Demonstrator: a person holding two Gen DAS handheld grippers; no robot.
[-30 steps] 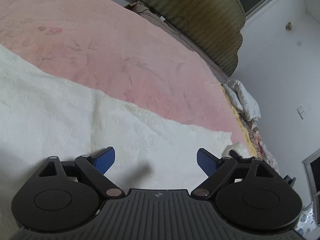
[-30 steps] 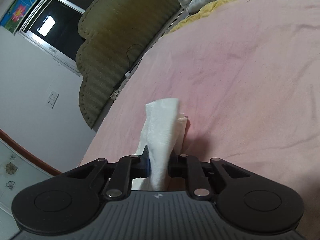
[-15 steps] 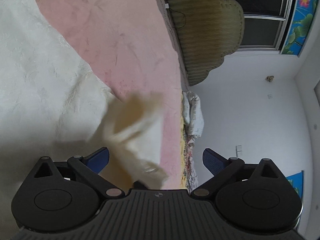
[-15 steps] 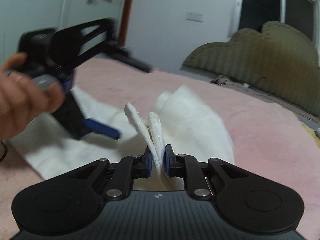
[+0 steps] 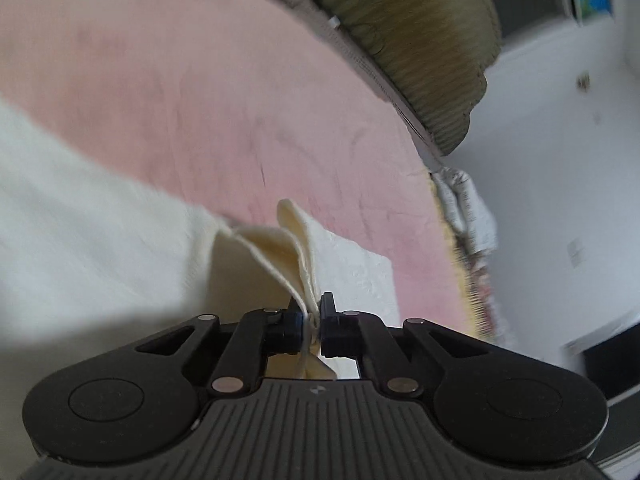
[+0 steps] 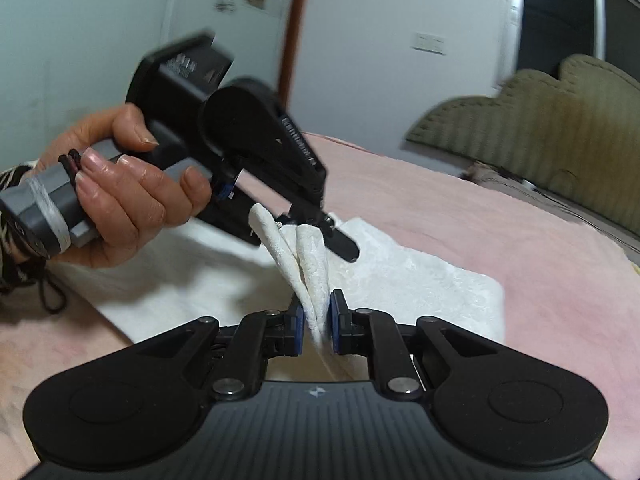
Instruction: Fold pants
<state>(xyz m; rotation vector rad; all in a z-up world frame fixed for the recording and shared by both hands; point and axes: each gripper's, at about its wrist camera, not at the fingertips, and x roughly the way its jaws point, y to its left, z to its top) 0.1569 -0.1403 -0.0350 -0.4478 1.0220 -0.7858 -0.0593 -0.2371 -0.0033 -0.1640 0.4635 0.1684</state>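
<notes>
The white, textured pants [image 6: 408,280] are lying spread flat across the pink bed [image 6: 500,232], while one edge is rising off the surface in two pinched folds [image 6: 308,256] standing close together, cream-coloured on their inner face.

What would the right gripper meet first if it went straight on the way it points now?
Probably the left gripper. The right gripper is shut on a raised fold of the white pants, and the left one pinches the same fold just ahead in that line. Depth between them is unclear.
</notes>
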